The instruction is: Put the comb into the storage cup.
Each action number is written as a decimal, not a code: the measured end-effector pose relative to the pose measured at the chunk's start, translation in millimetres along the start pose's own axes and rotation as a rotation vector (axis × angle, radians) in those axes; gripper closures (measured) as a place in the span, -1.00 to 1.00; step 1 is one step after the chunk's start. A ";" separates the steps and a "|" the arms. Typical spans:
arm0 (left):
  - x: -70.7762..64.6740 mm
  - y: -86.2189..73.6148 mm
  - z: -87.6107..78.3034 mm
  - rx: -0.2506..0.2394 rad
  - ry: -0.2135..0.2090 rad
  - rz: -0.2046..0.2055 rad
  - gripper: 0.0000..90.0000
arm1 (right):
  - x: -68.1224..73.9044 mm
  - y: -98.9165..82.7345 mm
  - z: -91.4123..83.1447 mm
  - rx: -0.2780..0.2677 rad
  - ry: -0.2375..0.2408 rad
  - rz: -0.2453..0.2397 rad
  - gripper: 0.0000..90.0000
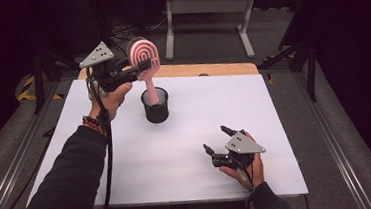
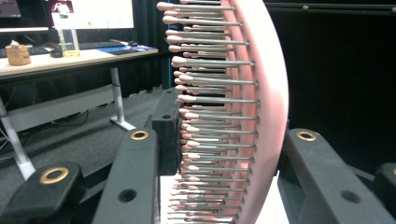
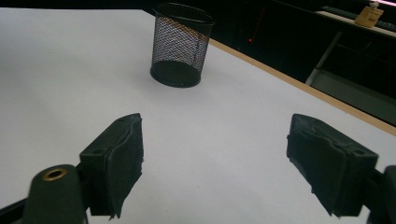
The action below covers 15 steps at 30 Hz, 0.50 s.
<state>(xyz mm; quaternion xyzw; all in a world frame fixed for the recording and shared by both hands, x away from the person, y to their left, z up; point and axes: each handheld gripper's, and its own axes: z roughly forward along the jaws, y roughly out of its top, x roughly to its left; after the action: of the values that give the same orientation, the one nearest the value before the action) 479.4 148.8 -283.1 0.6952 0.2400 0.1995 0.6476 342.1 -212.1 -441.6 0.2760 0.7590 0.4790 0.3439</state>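
Note:
My left gripper (image 1: 143, 65) is raised over the back left of the white table (image 1: 203, 103), shut on the head of a pink hairbrush (image 1: 144, 57). The brush hangs handle down toward a black mesh cup (image 1: 156, 112); I cannot tell whether the handle's tip is inside the cup or just above it. In the left gripper view the brush (image 2: 261, 116) stands edge-on between the jaws of the left gripper (image 2: 224, 144), bristles to the left. My right gripper (image 1: 215, 138) rests low near the front right, open, nothing between its jaws. It (image 3: 215, 158) faces the cup (image 3: 180, 46) across bare table (image 3: 70, 70).
A wooden strip (image 1: 211, 68) runs along the table's far edge. Behind it on the dark floor stands a grey desk frame (image 1: 206, 5). A desk with a monitor (image 2: 88, 14) is in the left gripper view's background.

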 end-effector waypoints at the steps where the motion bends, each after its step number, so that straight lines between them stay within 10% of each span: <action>1: 1.5 -0.7 0.9 0.008 0.007 0.001 0.38 | 0.1 0.0 0.2 0.000 0.002 -0.002 -0.57; 15: 18.7 -24.3 21.9 0.031 0.008 -0.081 0.38 | 2.1 -0.6 4.9 0.033 0.035 -0.027 -0.57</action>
<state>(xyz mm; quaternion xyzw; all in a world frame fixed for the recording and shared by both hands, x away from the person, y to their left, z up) 505.4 143.4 -309.7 0.6939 0.2736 0.1718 0.6435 344.6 -208.1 -444.1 0.2628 0.7763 0.4665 0.3326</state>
